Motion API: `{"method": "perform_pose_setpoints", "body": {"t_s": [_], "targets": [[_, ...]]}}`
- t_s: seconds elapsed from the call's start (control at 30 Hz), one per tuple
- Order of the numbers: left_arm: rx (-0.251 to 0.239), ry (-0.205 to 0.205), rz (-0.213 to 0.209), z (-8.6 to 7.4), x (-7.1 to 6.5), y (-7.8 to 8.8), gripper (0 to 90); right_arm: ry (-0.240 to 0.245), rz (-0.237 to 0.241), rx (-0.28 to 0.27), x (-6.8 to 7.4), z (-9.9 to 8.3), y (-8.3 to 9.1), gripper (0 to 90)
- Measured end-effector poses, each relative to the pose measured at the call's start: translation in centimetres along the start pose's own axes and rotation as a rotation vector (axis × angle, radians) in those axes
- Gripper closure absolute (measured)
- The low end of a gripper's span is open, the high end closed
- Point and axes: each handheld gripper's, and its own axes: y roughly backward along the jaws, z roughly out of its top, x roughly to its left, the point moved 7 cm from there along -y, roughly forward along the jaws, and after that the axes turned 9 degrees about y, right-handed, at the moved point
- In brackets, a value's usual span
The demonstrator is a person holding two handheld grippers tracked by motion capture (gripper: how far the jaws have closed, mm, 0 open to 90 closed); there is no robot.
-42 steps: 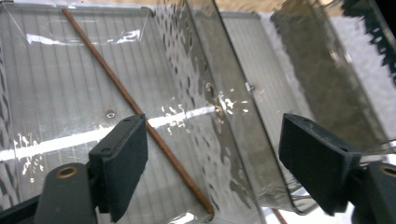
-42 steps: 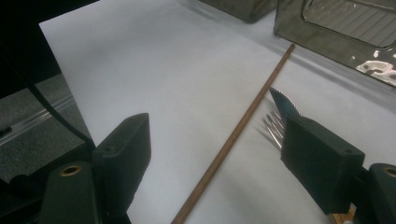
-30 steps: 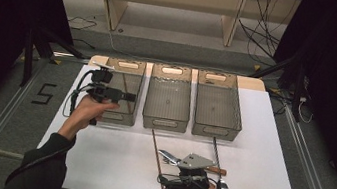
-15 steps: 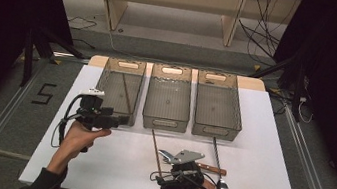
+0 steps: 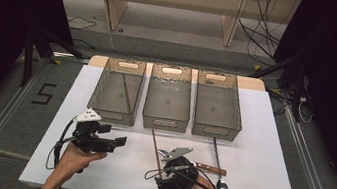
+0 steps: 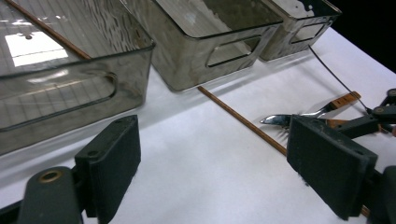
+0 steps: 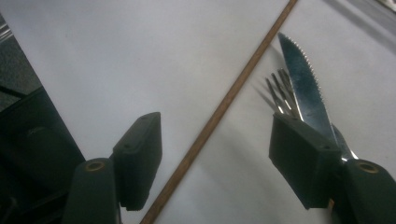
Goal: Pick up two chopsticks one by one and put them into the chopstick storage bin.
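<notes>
A brown chopstick [image 5: 156,146] lies on the white table [image 5: 271,140], running from the middle bin toward the near edge. My right gripper [image 5: 165,167] points down over it. In the right gripper view the chopstick [image 7: 243,79] passes between the pads without touching them; the jaws have just been closing and stand open. A serrated knife [image 7: 303,84] and a fork [image 7: 278,91] lie by the right pad. My left gripper [image 5: 121,141] hovers open and empty in front of the left bin [image 5: 113,115], and in its own view the left gripper [image 6: 215,154] faces the chopstick [image 6: 233,114].
Three clear bins stand in a row at the back; the left one holds another chopstick [image 5: 126,93], beside the middle bin [image 5: 165,122] and right bin [image 5: 214,130]. A spoon [image 5: 223,187] and a thin dark rod [image 5: 216,149] lie to the right of my right hand.
My left gripper has come back and down from over the left bin to the table in front of it. My right gripper has edged left, its jaws narrower around the chopstick.
</notes>
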Motion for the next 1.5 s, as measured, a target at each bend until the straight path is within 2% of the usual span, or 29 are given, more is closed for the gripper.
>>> {"method": "perform_pose_setpoints", "body": {"t_s": [0.1,0.13,0.23,0.57,0.7,1.0,1.03,1.13,1.23,1.37,1.5], "targets": [[-0.011,0.001,0.004,-0.5,-0.2,-0.1,17.4,0.018,0.01,0.018,0.1,0.0,-0.3,38.6],[-0.018,-0.006,0.007,-0.7,-0.2,-0.1,17.4,0.025,0.021,0.04,0.2,-0.1,-0.5,40.5],[-0.023,-0.01,0.005,-1.7,-0.1,-0.1,17.3,0.023,0.028,0.065,0.3,-0.1,-0.9,43.3],[-0.054,0.002,0.006,-2.9,0.1,0.1,17.3,0.061,0.031,0.137,0.4,0.0,-1.9,52.5],[-0.047,-0.004,0.008,-3.4,-0.1,0.0,17.3,0.086,0.029,0.177,0.6,0.1,-2.3,56.7],[-0.045,0.013,0.001,-4.0,0.2,0.3,17.3,0.127,0.046,0.209,0.6,0.3,-2.3,63.9],[-0.043,0.014,-0.001,-4.0,0.2,0.3,17.3,0.154,0.049,0.215,0.5,0.4,-2.4,66.3],[-0.04,0.015,-0.002,-4.1,0.2,0.1,17.3,0.168,0.048,0.233,0.5,0.6,-2.4,68.1],[-0.039,0.017,-0.005,-4.2,0.1,0.0,17.3,0.177,0.05,0.233,0.4,0.8,-2.3,72.6],[-0.033,0.015,-0.005,-4.2,0.2,0.0,17.3,0.189,0.055,0.248,0.4,0.9,-2.3,72.7],[-0.034,0.015,-0.007,-4.3,0.2,0.0,17.3,0.174,0.047,0.26,0.4,0.9,-2.3,72.1]]}}
